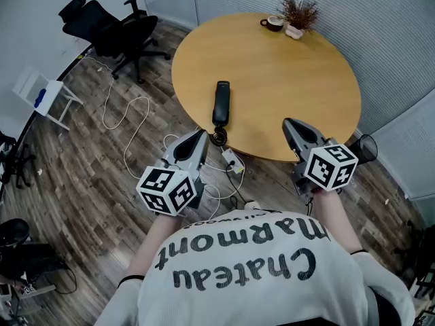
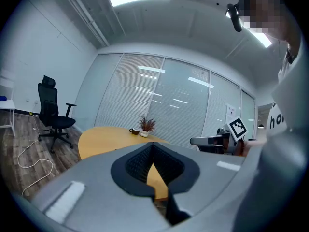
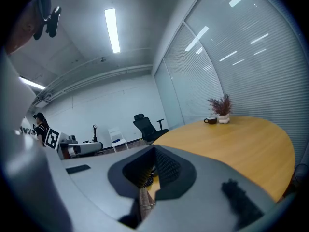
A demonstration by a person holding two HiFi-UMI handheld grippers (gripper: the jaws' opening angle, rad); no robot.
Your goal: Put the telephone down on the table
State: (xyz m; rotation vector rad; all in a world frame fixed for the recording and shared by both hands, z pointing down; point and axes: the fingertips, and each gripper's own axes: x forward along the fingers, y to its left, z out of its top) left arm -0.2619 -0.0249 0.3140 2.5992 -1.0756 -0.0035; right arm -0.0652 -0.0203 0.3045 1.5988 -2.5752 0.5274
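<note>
At the near edge of the round desk (image 1: 319, 80), head view:
- Item 1: telephone (image 1: 221, 102), black handset, lying flat on the top, nothing touching it.
- Coiled cord (image 1: 219, 137) runs off the rim twd a white box (image 1: 234, 160) down by the floor.
- Left tool (image 1: 198, 136) & right tool (image 1: 288, 123) hover at the rim, one each side, both apart from the handset.
- Judged: put-down looks done; nothing left exc. maybe backing off.
- Far side: cup (image 1: 274, 23), potted plant (image 1: 298, 13).
- Writing: sweater (image 1: 245, 263) reads "Chateau Marmont", upside down in this view.

Left gripper view:
- Left tool (image 2: 153, 146) pressed together, nothing btwn the jaws.
- Desk beyond w/ cup & plant; right tool (image 2: 193, 140) off to one side.
- Sign (image 2: 231, 111) on the glass wall, too small to read. Letters on a sleeve are cut off.

Right gripper view:
- Right tool (image 3: 153, 149) has its tips meeting, nothing pinched.
- Bare desk top ahead; office chair (image 3: 147, 127) behind.
- No legible print.
</note>
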